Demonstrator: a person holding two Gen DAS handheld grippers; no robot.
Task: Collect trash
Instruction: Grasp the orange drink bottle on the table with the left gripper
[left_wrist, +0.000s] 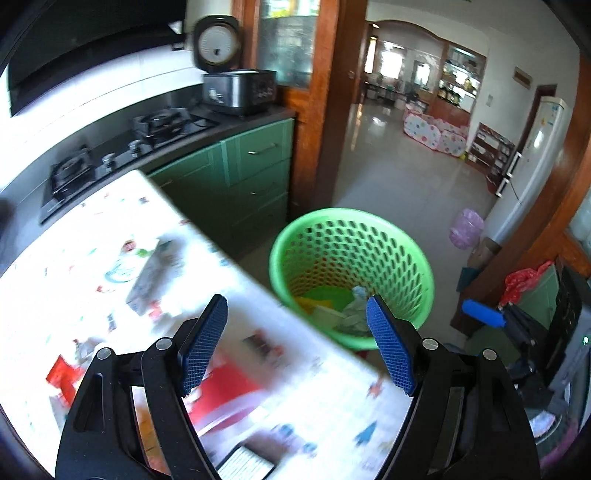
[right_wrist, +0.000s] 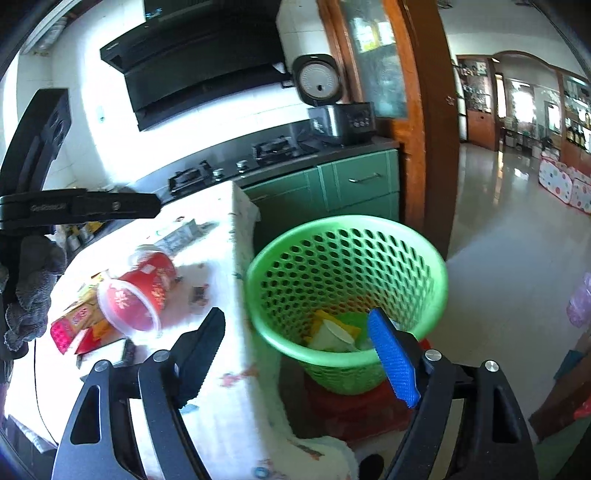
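Both of my grippers are released and carry nothing. My left gripper (left_wrist: 297, 332) hangs with its jaws wide apart above the near corner of the white patterned tablecloth-covered table (left_wrist: 92, 229); my right gripper (right_wrist: 297, 349) likewise stands spread over the table's edge, one finger above the cloth, the other over the round green perforated plastic basket (right_wrist: 347, 236).

Done, as I judge it: the basket already holds some trash, namely a white paper cup (right_wrist: 334, 338), yellow and green wrappers (right_wrist: 325, 318), and crumpled pale paper (left_wrist: 354, 306).

Left to do: a red lidded plastic tub lying on its side (right_wrist: 136, 291), red and yellow snack packets (right_wrist: 74, 325) beside it, a small dark scrap (right_wrist: 199, 293), and a long pale carton (right_wrist: 181, 232) farther back all lie on the table. A white ridged item (left_wrist: 245, 463) sits near the bottom of the left view; it is too blurred to identify.

Edges and room: the table's straight edge runs just beside the basket rim, so I expect a short carry from cloth to basket. The basket stands on a red base (right_wrist: 354, 406). Green cabinets (right_wrist: 354, 184) and a wooden door frame (right_wrist: 424, 129) stand behind it; open tiled floor (right_wrist: 498, 258) lies to the right. The left view is smeared over the table, so small items there cannot be told.
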